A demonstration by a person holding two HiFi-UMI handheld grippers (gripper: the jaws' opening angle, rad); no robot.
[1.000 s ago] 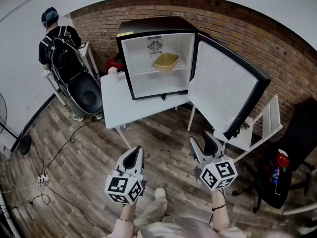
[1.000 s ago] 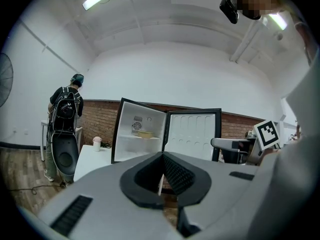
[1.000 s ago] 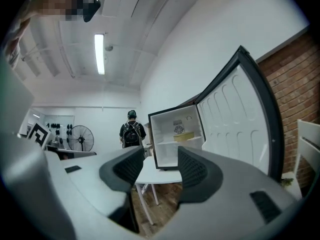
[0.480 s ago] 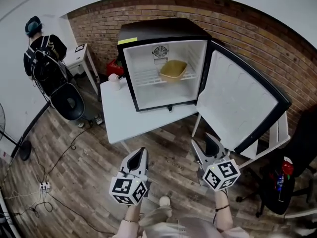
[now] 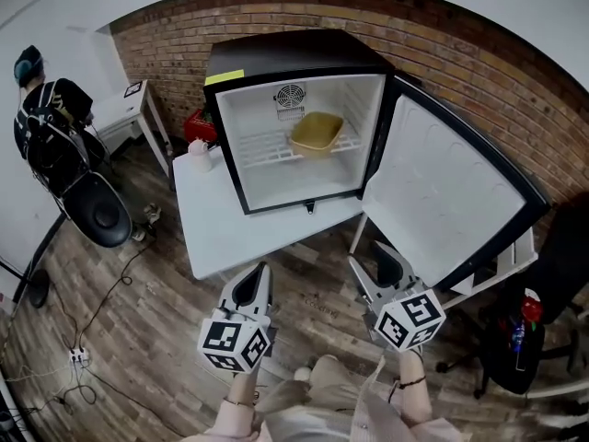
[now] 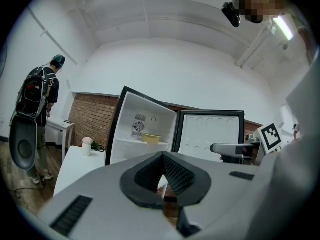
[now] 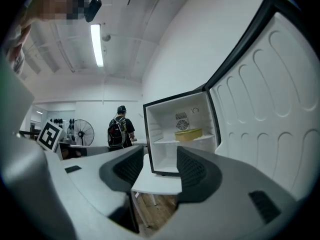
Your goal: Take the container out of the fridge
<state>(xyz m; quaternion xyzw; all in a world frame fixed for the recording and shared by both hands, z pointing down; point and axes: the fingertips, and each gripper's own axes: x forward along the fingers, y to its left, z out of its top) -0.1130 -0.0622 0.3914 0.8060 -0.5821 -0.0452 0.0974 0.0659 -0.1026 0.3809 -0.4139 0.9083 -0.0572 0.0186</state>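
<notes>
A shallow yellow container (image 5: 316, 133) sits on the wire shelf of a small black fridge (image 5: 276, 61), whose door (image 5: 451, 201) stands wide open to the right. The container also shows in the left gripper view (image 6: 151, 138) and the right gripper view (image 7: 188, 134). Both grippers hang low and well short of the fridge, over the wooden floor. My left gripper (image 5: 250, 289) (image 6: 162, 166) is shut with nothing in it. My right gripper (image 5: 377, 271) (image 7: 155, 166) is open and empty, pointing at the fridge.
The fridge stands on a white table (image 5: 221, 224) with a small white jar (image 5: 197, 155) at its left corner. A person with a backpack (image 5: 41, 109) and a black chair (image 5: 97, 215) are at the left. A white rack (image 5: 515, 251) stands under the door.
The fridge and table have shifted slightly left and nearer in the head view. The person at the left has drifted toward the frame's edge. Both grippers stay low and empty.
</notes>
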